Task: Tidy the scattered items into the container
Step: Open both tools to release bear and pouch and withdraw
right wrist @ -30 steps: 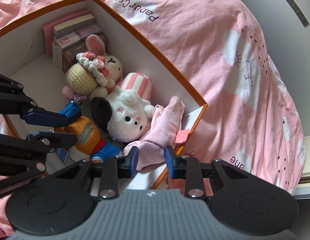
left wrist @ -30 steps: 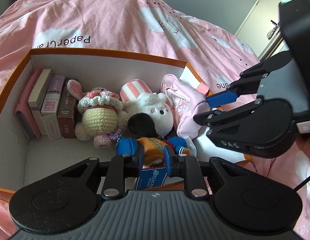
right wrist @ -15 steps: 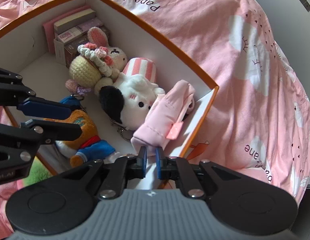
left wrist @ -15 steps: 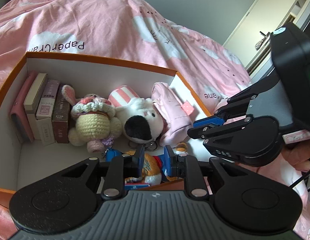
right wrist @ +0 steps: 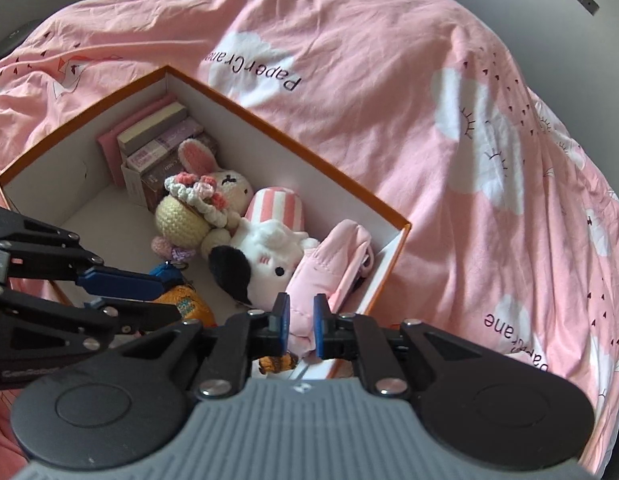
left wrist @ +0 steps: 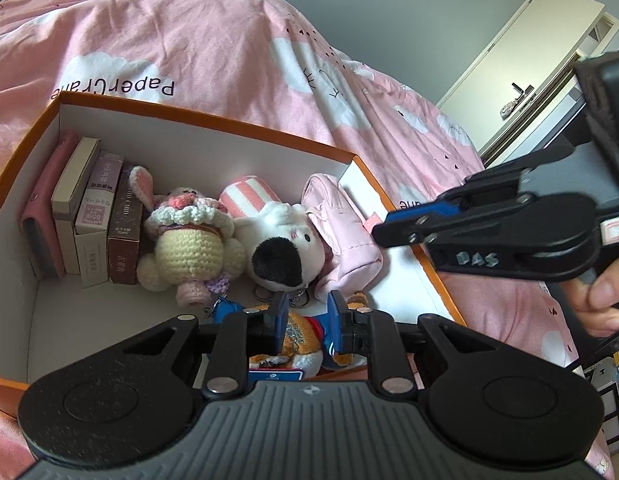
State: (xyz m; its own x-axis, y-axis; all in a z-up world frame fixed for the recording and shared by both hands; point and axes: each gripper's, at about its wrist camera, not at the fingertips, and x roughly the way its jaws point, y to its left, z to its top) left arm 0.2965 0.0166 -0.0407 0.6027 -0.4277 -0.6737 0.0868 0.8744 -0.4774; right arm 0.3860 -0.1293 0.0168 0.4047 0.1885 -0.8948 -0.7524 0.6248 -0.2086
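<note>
Resting place: box [right wrist: 309, 162] sits on a bed with a pink duvet [right wrist: 389, 100].
Box contents: books [left wrist: 89, 220] at one end, crochet bunny [left wrist: 189, 240], white plush [left wrist: 285, 248], pink pouch [left wrist: 345, 236], orange toy [left wrist: 297, 340].
Left hand-held gripper [left wrist: 307, 320]: closed, nothing between its pads, above the orange toy.
Right hand-held gripper [right wrist: 300, 326]: closed, empty, above the pouch's near end.

The right gripper [right wrist: 300, 326] released the pink pouch [right wrist: 329, 264], jaws now closed.
</note>
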